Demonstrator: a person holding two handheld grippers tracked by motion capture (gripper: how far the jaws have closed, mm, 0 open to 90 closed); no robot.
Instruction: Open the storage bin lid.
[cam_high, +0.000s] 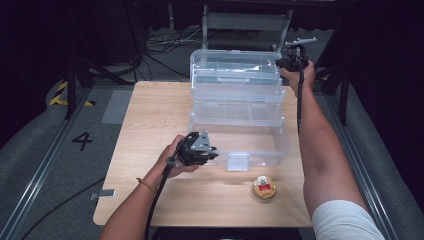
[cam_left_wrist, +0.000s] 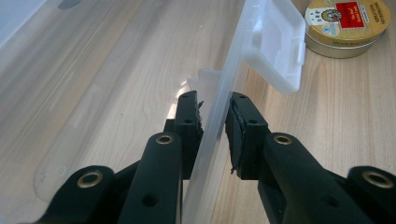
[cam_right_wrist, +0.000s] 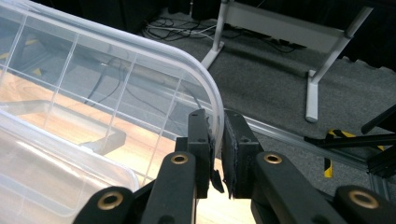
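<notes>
Left gripper (cam_high: 212, 152) pinches the box (cam_high: 260, 145) front wall; right gripper (cam_right_wrist: 217, 140) seemingly clamps the lid (cam_right_wrist: 140, 60) rim, which may slip and drop.

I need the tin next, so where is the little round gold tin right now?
In the high view the round gold tin sits on the wooden table near its front edge, right of centre, just in front of the clear plastic box and its latch.

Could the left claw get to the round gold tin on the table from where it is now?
Probably yes, once it lets go. The left claw is clamped on the front wall of the clear plastic box; the tin sits just outside that wall on bare table, nothing between.
</notes>
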